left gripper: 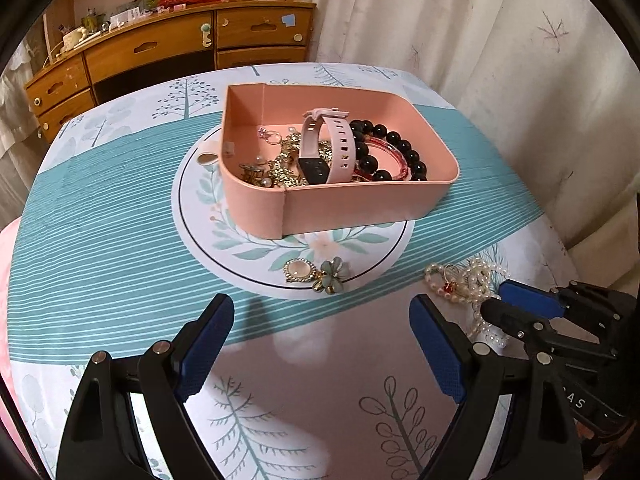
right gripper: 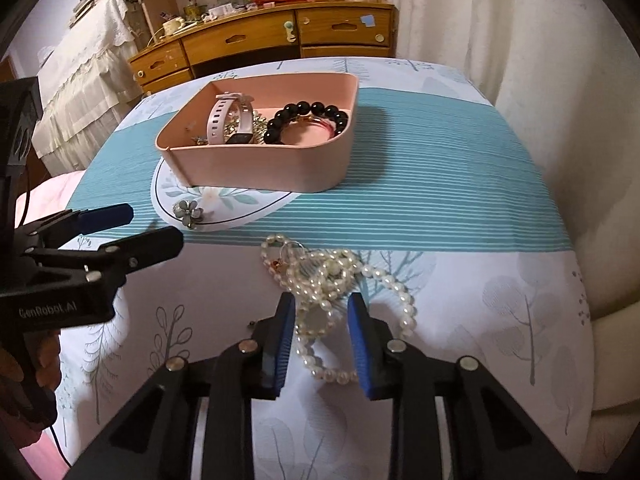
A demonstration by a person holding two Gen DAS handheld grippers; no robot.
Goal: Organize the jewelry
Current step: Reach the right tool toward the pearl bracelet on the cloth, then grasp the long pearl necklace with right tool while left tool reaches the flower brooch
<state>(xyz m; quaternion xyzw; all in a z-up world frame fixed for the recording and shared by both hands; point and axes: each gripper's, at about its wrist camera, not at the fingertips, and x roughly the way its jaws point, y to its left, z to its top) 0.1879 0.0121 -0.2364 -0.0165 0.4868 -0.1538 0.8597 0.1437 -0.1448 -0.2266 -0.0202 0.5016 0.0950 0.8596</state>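
A pink jewelry box (left gripper: pixel 360 204) (right gripper: pixel 256 168) stands on the table and holds a pink watch (left gripper: pixel 328 140), a black bead bracelet (left gripper: pixel 394 146), a red bangle and gold pieces. Two brooches (left gripper: pixel 316 274) lie in front of it; one flower brooch shows in the right wrist view (right gripper: pixel 191 213). A pile of pearl necklaces (right gripper: pixel 332 280) (left gripper: pixel 468 280) lies on the cloth. My right gripper (right gripper: pixel 320 308) is partly open, its fingers on either side of the pearls near the table. My left gripper (left gripper: pixel 322 312) is open and empty, just short of the brooches.
The table wears a patterned cloth with a teal striped band (left gripper: pixel 100 248) and a round white print (left gripper: pixel 240 248). A wooden dresser (left gripper: pixel 168 48) stands behind, a curtain (left gripper: pixel 500 60) to the right. The left gripper shows at the left in the right wrist view (right gripper: pixel 132 228).
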